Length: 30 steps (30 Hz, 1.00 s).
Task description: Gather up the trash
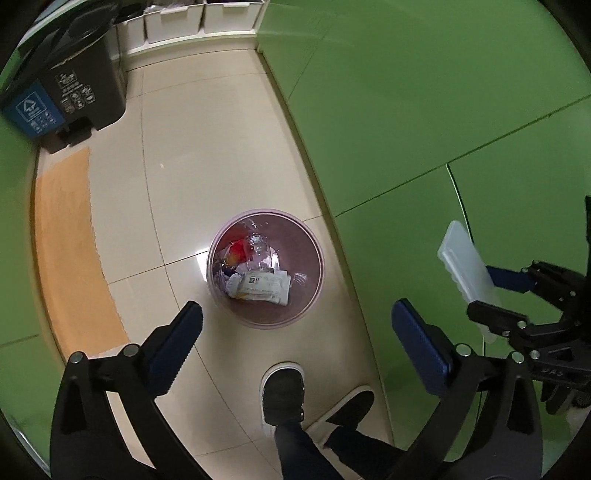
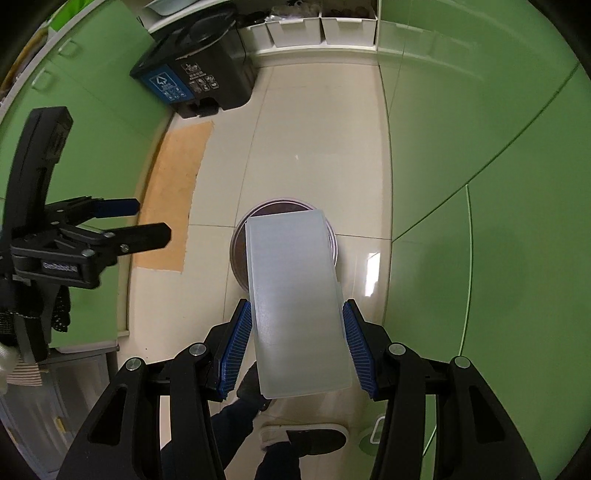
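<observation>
A small pink waste bin (image 1: 266, 267) stands on the tiled floor, holding wrappers, a clear bottle and a red scrap. My left gripper (image 1: 295, 332) is open and empty, above and in front of the bin. My right gripper (image 2: 297, 336) is shut on a flat translucent white plastic box (image 2: 295, 295) and holds it over the bin (image 2: 239, 254), hiding most of it. The box (image 1: 466, 271) and the right gripper (image 1: 491, 295) show at the right of the left wrist view. The left gripper (image 2: 147, 221) shows at the left of the right wrist view.
A black pedal bin with a blue recycling label (image 1: 62, 92) stands at the back left. Green cabinet fronts (image 1: 424, 110) line both sides of the narrow floor. White storage bins (image 2: 295, 29) sit at the far end. An orange floor patch (image 1: 66, 236) lies left. The person's shoes (image 1: 282, 391) are below.
</observation>
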Tool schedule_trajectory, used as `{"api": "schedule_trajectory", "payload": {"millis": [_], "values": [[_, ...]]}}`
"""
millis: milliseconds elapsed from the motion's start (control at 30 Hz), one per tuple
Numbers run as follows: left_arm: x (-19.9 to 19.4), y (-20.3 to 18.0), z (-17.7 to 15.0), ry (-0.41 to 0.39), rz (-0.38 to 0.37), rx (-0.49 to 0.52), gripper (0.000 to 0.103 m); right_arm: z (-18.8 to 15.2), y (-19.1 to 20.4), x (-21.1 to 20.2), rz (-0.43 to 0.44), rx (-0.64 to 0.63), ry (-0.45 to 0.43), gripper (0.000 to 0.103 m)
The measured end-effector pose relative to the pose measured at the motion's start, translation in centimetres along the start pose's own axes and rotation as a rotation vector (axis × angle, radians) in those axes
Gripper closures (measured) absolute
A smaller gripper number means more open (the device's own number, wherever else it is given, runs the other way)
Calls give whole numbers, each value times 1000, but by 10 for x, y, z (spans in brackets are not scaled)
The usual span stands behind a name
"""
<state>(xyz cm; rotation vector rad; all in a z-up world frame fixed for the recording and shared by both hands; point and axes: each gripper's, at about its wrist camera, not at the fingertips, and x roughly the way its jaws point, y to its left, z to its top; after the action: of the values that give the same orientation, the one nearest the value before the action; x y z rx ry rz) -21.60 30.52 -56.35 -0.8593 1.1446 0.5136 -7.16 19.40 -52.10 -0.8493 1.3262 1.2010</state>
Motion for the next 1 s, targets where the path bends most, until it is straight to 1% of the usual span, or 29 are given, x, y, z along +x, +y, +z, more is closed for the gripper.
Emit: {"api": "schedule_trajectory", "payload": {"millis": [133, 300, 467, 500, 533, 567, 600, 767, 933, 1000], "values": [[-20, 10, -1, -32, 6, -31, 3, 4, 3, 4, 12, -16, 0, 53], [-41, 26, -1, -65, 12, -68, 3, 17, 14, 18, 27, -48, 4, 53], [-52, 44, -3, -89, 14, -99, 3, 30, 20, 35, 47, -72, 8, 52], [-52, 46, -4, -92, 14, -103, 3, 32, 21, 38, 48, -74, 8, 50], [-52, 48, -4, -94, 16, -107, 3, 35, 22, 41, 50, -76, 8, 32], [-53, 49, -5, -95, 18, -110, 3, 37, 23, 44, 47, -73, 4, 20], [-53, 50, -5, -96, 18, -113, 3, 38, 23, 45, 46, -68, -8, 11], [-50, 52, -4, -93, 16, -117, 3, 41, 20, 52, 27, -49, 7, 8], [-55, 47, -1, -94, 10, -110, 3, 40, 17, 44, 14, -35, 8, 8], [-61, 45, 1, -96, 5, -106, 3, 38, 16, 33, 13, -28, 5, 8]]}}
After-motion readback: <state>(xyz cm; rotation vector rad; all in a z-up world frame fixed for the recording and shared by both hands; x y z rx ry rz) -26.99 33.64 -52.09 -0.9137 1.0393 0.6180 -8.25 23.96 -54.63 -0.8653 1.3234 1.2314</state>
